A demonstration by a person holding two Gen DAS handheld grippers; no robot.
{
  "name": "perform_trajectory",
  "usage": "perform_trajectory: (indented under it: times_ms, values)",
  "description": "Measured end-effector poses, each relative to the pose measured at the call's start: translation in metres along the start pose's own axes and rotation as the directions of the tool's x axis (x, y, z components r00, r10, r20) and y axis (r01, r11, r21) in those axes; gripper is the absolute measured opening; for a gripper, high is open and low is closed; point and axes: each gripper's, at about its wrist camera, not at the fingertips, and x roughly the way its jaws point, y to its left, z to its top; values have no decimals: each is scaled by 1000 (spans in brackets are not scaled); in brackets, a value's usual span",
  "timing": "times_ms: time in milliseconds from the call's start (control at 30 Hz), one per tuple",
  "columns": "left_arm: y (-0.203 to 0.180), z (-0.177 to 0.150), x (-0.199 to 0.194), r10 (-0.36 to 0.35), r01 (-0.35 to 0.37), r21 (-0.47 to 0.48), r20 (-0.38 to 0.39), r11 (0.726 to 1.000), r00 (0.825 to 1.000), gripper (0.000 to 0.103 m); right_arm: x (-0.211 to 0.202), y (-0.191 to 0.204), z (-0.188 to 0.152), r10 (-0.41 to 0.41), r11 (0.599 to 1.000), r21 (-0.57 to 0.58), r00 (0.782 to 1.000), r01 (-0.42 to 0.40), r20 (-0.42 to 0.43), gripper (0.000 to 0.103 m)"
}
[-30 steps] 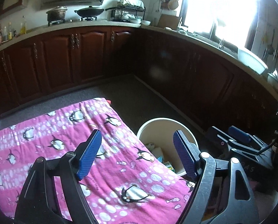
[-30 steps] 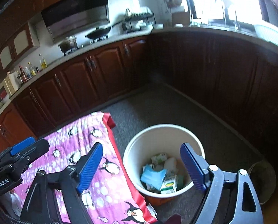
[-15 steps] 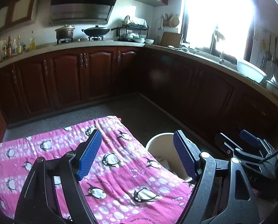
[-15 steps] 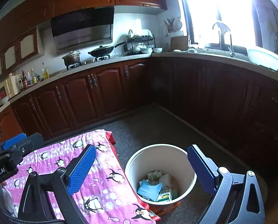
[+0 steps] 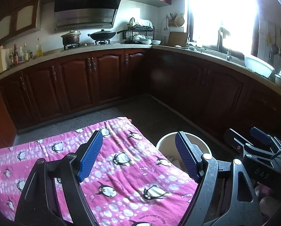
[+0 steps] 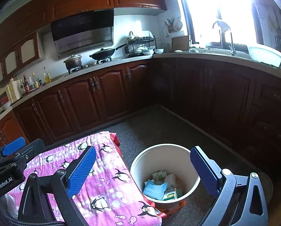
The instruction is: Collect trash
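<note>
A cream round bin [image 6: 140, 162] stands on the floor right of the table; its rim also shows in the left wrist view [image 5: 165, 141]. Inside lie a blue wrapper [image 6: 155, 188], a green-and-white carton [image 6: 171, 194] and white scraps. My left gripper [image 5: 138, 156] is open and empty, held above the pink penguin tablecloth [image 5: 121, 171]. My right gripper [image 6: 142, 171] is open and empty, held above and in front of the bin. The cloth [image 6: 102, 188] has no trash on it in either view.
Dark wood cabinets [image 6: 80, 101] run along the far wall and the right side. The counter holds a pot [image 5: 70, 37], a wok [image 5: 102, 34], a dish rack [image 5: 138, 33], bottles [image 5: 19, 53] and a white basin [image 5: 257, 66]. Grey floor [image 6: 159, 128] lies between the table and the cabinets.
Both grippers have risen and tilted up, so the bin and cloth sit lower in view and more of the upper kitchen shows. Both stay open and empty.
</note>
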Motion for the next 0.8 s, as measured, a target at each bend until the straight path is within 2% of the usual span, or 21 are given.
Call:
perform_trajectory:
  times_ms: [333, 800]
  values:
    - [3, -4, 0, -21, 21, -11, 8, 1000, 1000, 79, -7, 2, 3, -23, 1000, -17, 999, 24, 37, 99]
    - [2, -4, 3, -40, 40, -2, 6, 999, 999, 79, -8, 4, 5, -25, 999, -30, 999, 26, 44, 99]
